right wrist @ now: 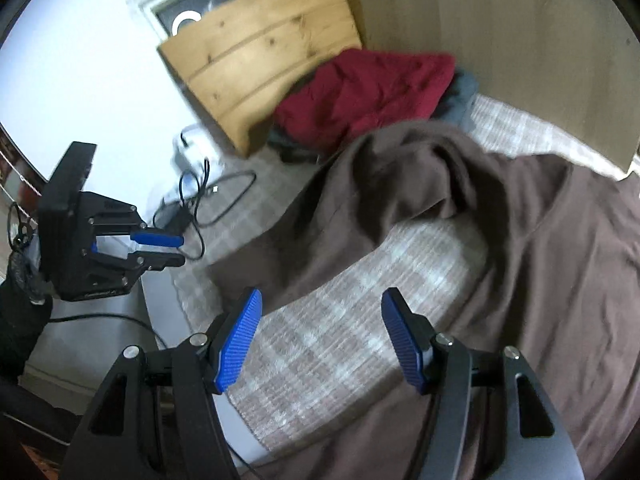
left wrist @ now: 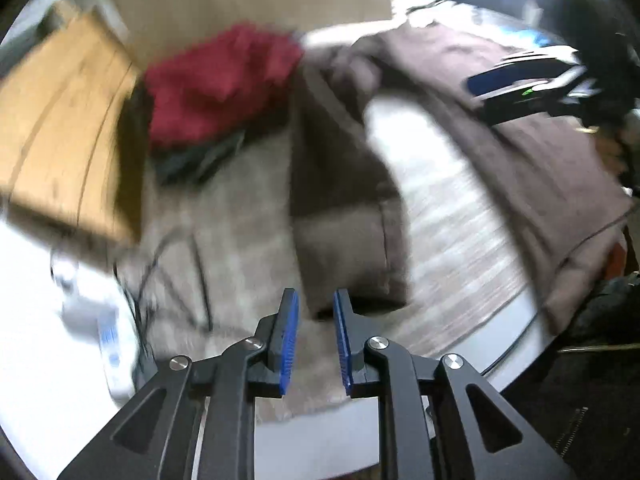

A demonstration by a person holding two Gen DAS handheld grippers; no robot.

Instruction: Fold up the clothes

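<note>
Checked beige-and-white bedding (left wrist: pixel 452 236) fills the ground under both tools, with a pale wooden headboard (left wrist: pixel 64 128) off at the far left. From the left wrist view, all of it smeared by motion, the left gripper (left wrist: pixel 316 340) has its blue pads a narrow gap apart with nothing between them; straight ahead of its tips runs a long strip of the brown soft-cloth garment (left wrist: pixel 340 184), its long axis pointing away from the tool toward a crumpled red garment (left wrist: pixel 220 84) heaped farther off. Over to the right wrist view: the right gripper (right wrist: pixel 322 340) is spread wide and empty, poised over bare bedding, with that brown garment arching around it, one band ahead-left, the broad body to its right. A tangle of black cables (right wrist: pixel 204 204) lies far left. By my reading, the strip's near end sits closest to the left tool, and the wide body is the right tool's reach.
</note>
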